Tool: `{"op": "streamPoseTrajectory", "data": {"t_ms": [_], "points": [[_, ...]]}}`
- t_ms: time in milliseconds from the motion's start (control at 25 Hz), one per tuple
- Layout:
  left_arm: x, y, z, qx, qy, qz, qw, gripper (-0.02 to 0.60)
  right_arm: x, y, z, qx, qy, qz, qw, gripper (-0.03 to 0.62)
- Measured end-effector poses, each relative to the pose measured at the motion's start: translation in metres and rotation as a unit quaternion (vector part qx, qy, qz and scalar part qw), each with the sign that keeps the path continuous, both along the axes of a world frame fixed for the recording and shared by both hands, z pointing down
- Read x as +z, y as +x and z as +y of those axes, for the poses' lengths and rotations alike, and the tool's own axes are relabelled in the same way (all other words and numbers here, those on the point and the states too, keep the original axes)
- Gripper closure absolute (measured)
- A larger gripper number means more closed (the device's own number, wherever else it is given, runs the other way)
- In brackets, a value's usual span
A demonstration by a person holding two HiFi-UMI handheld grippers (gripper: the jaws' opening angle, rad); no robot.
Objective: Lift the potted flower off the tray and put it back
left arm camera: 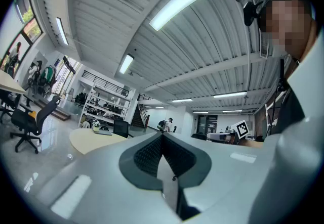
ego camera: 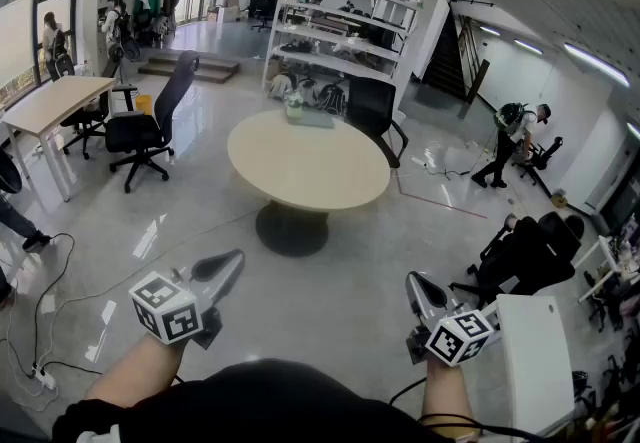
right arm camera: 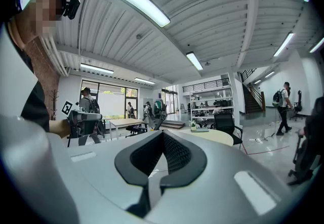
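The potted flower (ego camera: 294, 107) is a small white pot with pale blooms, standing on a grey tray (ego camera: 314, 118) at the far edge of the round beige table (ego camera: 305, 171). Both grippers hang low in the head view, well short of the table and over the floor. My left gripper (ego camera: 236, 263) is shut and holds nothing; its own view shows the pot (left arm camera: 96, 126) far off. My right gripper (ego camera: 412, 281) is also shut and holds nothing, and in its view the pot (right arm camera: 193, 126) and tray (right arm camera: 200, 129) are small in the distance.
A black office chair (ego camera: 373, 109) stands behind the table and another (ego camera: 148, 129) to its left beside a long desk (ego camera: 52, 101). White shelving (ego camera: 340, 36) lines the back. Cables (ego camera: 40, 326) trail on the glossy floor at left. A white cabinet (ego camera: 540, 361) sits close at right. People stand far off.
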State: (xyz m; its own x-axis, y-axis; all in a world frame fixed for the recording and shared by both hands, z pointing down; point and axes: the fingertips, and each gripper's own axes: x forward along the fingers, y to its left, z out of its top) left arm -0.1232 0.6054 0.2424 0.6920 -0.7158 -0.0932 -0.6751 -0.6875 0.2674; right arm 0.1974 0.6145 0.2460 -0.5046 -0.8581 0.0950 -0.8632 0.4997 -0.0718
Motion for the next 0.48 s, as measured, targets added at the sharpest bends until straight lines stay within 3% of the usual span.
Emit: {"op": "streamPoseTrajectory", "data": {"t_ms": [480], "points": [[0.001, 0.005, -0.01, -0.001, -0.001, 0.001, 1.0, 0.588, -0.001, 0.006, -0.007, -0.003, -0.002, 0.002, 1.0, 0.582]]}}
